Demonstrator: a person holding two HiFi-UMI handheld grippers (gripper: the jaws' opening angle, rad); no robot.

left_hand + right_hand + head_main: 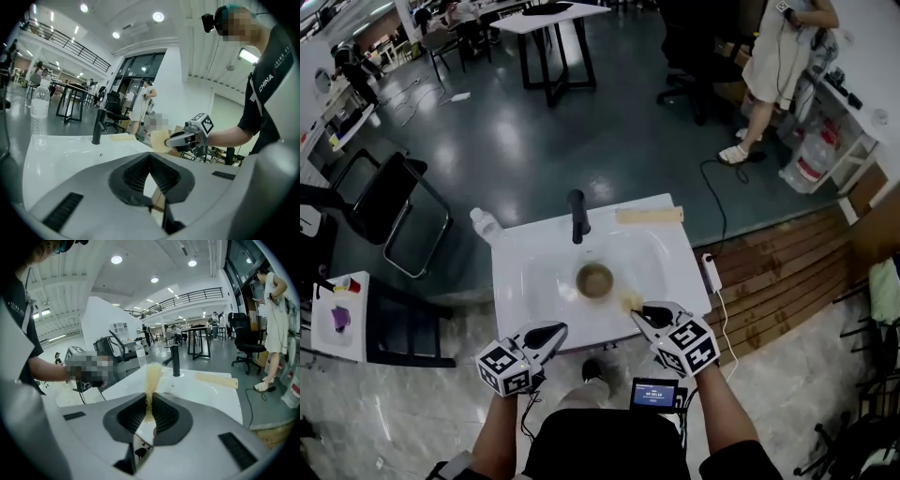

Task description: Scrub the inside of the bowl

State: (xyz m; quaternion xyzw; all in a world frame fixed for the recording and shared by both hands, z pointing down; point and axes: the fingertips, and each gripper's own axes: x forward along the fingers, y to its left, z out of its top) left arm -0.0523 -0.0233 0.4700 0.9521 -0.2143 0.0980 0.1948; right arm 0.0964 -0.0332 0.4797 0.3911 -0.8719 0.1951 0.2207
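Right gripper (645, 315) clamped on thin yellow sponge (152, 376); left gripper (551, 332) closed, empty, at sink (514, 300) edge. Bowl (594, 279) sits loose in basin, near the sponge. Risk: unbraced bowl slides or tips under scrubbing

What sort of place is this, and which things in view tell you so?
Probably an open-plan workshop or lab hall, not a home kitchen: a freestanding white sink holding a bowl stands near an office chair and a high table, and a railed upper gallery runs behind.
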